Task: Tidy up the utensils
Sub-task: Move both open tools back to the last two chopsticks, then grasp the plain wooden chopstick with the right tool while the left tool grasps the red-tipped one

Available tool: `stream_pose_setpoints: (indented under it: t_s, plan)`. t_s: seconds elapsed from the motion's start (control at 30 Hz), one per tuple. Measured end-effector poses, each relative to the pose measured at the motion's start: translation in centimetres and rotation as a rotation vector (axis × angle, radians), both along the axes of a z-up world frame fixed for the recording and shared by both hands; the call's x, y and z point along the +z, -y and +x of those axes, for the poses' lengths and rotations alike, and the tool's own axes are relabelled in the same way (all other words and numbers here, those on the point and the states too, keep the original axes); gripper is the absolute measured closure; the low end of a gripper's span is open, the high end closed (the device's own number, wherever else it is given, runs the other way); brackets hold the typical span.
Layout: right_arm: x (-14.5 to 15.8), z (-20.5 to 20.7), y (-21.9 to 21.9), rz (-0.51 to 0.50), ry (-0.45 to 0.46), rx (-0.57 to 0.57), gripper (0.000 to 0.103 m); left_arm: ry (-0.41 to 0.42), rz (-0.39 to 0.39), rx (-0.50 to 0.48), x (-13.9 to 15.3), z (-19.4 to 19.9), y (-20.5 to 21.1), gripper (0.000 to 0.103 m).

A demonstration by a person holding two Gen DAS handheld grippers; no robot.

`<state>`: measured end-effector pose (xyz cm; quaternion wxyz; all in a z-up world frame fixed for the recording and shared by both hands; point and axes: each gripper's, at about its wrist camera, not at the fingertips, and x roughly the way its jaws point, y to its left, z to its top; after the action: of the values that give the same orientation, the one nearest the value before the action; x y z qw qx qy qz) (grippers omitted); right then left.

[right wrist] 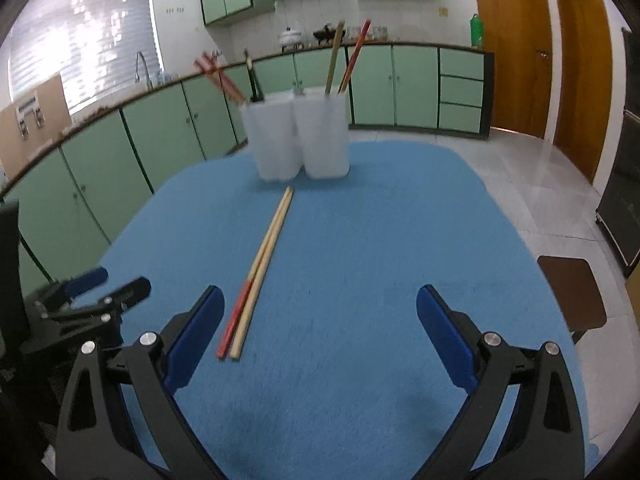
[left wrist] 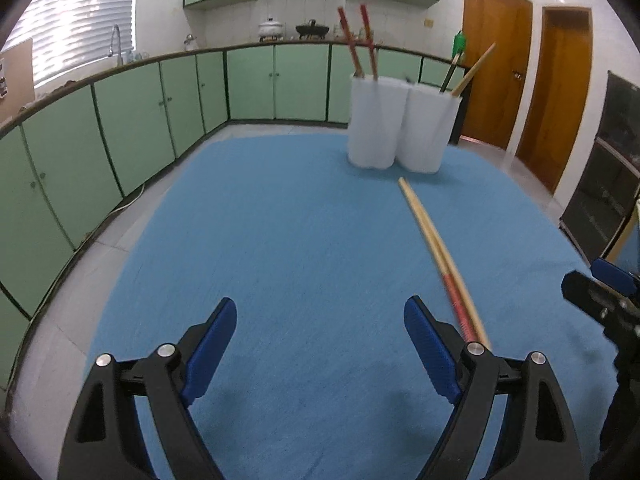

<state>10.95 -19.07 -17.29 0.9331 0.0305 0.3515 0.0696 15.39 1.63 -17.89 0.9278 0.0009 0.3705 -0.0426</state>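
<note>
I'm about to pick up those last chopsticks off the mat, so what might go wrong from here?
1. The two chopsticks lie touching side by side; a pinch may grab only one or roll them apart.
2. They lie flat on the blue mat, so the right gripper, open, may snag the cloth.
3. The white holders already hold leaning chopsticks; inserting more may knock them or tip a holder.

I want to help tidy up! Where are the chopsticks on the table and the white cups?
chopsticks (right wrist: 262, 264), right wrist view, middle of the two shafts lying together.
white cups (right wrist: 298, 140), right wrist view, the front wall where the pair meet.
</note>
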Motion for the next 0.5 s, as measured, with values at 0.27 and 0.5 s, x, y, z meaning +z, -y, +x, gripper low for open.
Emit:
stream_pose_setpoints:
  t_s: [0.27, 0.5]
  plan:
    - [-2.3, 0.5, -1.6, -0.01, -0.122, 0.035, 0.02, -0.039, 0.019, 0.017, -0.9, -0.3, -1.0, 0.019]
    - [-3.3, 0.8, -2.9, -0.033, -0.164, 0.054, 0.029, -0.045, 0.008, 0.019, -0.8, 0.0, -1.1, 0.019]
